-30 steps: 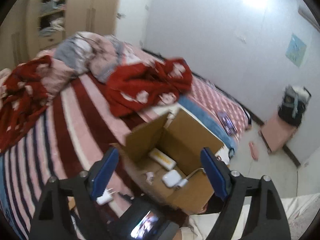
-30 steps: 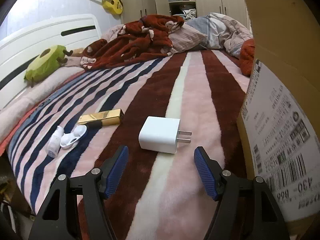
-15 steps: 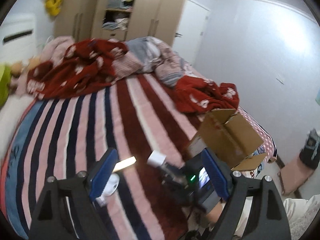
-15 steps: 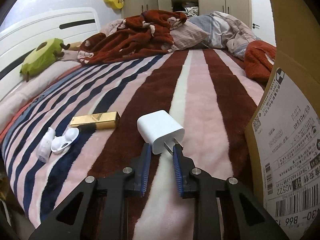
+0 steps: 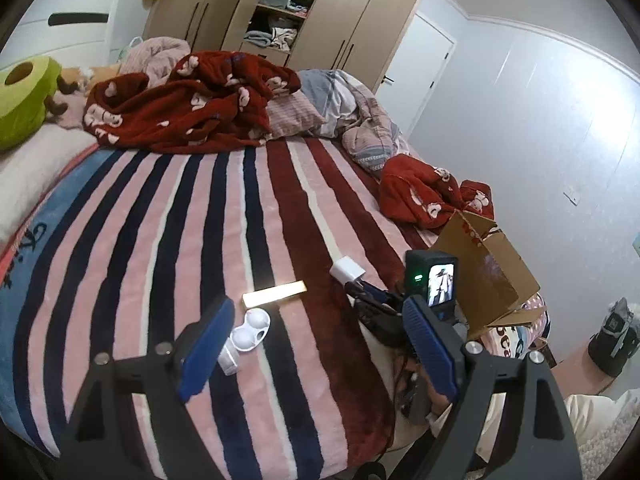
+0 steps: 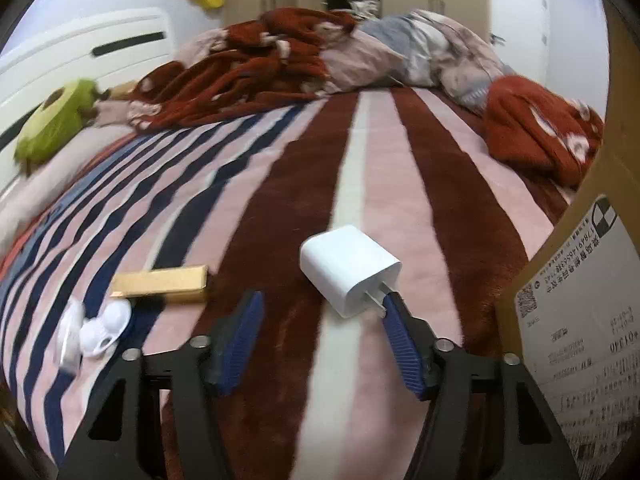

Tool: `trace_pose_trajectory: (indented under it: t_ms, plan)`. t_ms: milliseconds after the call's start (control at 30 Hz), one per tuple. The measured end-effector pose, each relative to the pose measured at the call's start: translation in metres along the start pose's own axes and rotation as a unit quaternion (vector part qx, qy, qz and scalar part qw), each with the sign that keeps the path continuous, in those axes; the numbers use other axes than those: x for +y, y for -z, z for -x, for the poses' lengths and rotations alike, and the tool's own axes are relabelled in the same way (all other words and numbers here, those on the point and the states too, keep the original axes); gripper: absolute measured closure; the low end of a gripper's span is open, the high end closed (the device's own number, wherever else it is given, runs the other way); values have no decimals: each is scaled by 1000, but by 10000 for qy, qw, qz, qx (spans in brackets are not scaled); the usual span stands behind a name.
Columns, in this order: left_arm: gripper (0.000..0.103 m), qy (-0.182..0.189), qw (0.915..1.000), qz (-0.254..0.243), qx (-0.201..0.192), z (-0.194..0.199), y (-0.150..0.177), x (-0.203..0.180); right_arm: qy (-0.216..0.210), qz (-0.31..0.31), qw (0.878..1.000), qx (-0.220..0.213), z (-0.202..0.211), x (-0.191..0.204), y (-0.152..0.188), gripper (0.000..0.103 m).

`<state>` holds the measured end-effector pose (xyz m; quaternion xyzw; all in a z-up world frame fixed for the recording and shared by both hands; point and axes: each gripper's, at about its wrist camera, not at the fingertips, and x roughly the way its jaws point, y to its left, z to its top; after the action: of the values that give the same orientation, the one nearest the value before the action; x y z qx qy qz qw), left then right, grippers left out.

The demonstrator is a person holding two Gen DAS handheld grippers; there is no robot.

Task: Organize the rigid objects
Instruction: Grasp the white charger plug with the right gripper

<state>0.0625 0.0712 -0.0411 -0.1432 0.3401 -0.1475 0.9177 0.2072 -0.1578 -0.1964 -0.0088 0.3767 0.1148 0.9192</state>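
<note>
I'm seeing the cardboard box (image 6: 580, 280) running off the right edge, and its label print is smearing too much to read. The small clear bottle (image 6: 69, 338) is blurring at lower left. In the left wrist view a blue finger (image 5: 206, 352) is covering part of it. The charger (image 6: 348, 272) prongs are partly disappearing behind another finger.

I see a bed under a striped blanket (image 5: 168, 216), red, pink and navy, with a white headboard (image 5: 64, 28) at its far end. Behind it stands a beige wardrobe (image 5: 360, 20) with open shelves of folded clothes, beside a white door (image 5: 424, 76). The walls (image 5: 540, 128) are pale grey-white, brightly lit.
</note>
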Motion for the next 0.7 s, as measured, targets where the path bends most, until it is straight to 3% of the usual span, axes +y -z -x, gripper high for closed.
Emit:
trace_pose_trajectory:
  t_ms: [100,133,200,267,300,333,400,567,600,633,700]
  plan:
    - [19,87,10000,34,-3,-4,2,3,-285,129,9995,-23,6,-1,2,90]
    - [19,105,9999,53,-9,-5,2,4,-308,226,9992,-91,11,0,3,96]
    - [19,143,9999,82,-17,-7,3,6,-278,316,9987,-287,25,3,6,95]
    - [19,182,9998,117,-21,-8,3,9,-149,366,9983,-426,34,6,4,75]
    - [19,198,9997,116,-19,-9,3,10,-152,390,9978,-515,38,9,2,49]
    - [19,203,9997,117,-15,-9,3,11,-120,453,9970,-609,39,12,-2,36]
    - [19,195,9997,136,-21,-9,4,13,190,636,9967,-475,25,18,-10,35]
    - [19,168,9996,225,-37,-7,5,24,466,475,9977,131,-15,9,-10,37]
    - [19,162,9996,243,-35,-7,6,26,387,446,9981,191,-19,7,-7,57]
    - [19,161,9995,262,-31,-7,6,27,360,464,9981,172,-17,6,-5,64]
    - [19,169,9994,295,-15,-9,7,30,150,545,9984,42,-7,7,-1,64]
